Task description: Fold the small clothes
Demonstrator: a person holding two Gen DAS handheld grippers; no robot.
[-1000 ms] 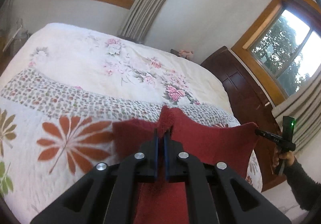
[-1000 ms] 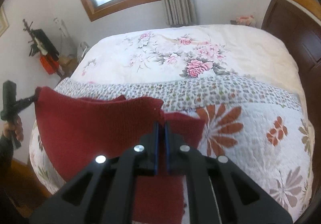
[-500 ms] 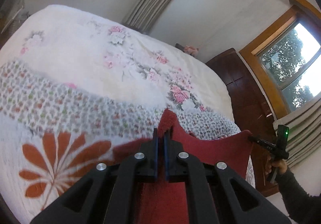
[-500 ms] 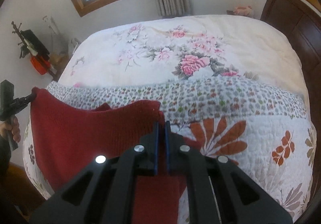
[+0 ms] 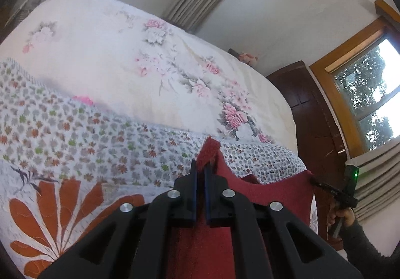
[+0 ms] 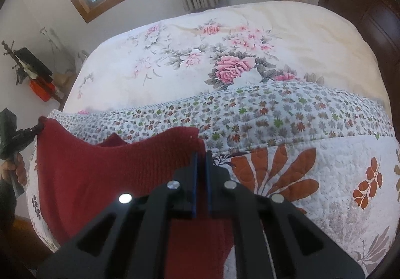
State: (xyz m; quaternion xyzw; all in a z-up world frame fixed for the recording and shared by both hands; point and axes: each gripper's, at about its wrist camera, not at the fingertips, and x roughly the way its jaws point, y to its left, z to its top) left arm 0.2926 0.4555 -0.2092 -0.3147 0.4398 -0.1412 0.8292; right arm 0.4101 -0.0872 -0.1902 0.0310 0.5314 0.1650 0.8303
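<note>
Both claws clamped on the red knit, mid-carry over the bed

Our left gripper (image 5: 200, 169) pinches one top corner of the red knit garment (image 6: 105, 174) and our right gripper (image 6: 202, 157) pinches the other, so it hangs stretched between them just above the quilt (image 6: 312, 154), near its foot edge. We reckon we're at the lay-it-flat step: next we'd lower both corners evenly onto the quilt, keeping the top edge taut so it doesn't bunch.

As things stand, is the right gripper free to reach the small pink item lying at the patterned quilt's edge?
Probably not. The right gripper is shut on a corner of the red garment, as is the left gripper. The pink item lies unobstructed beyond, but reaching it would drag the garment.
</note>
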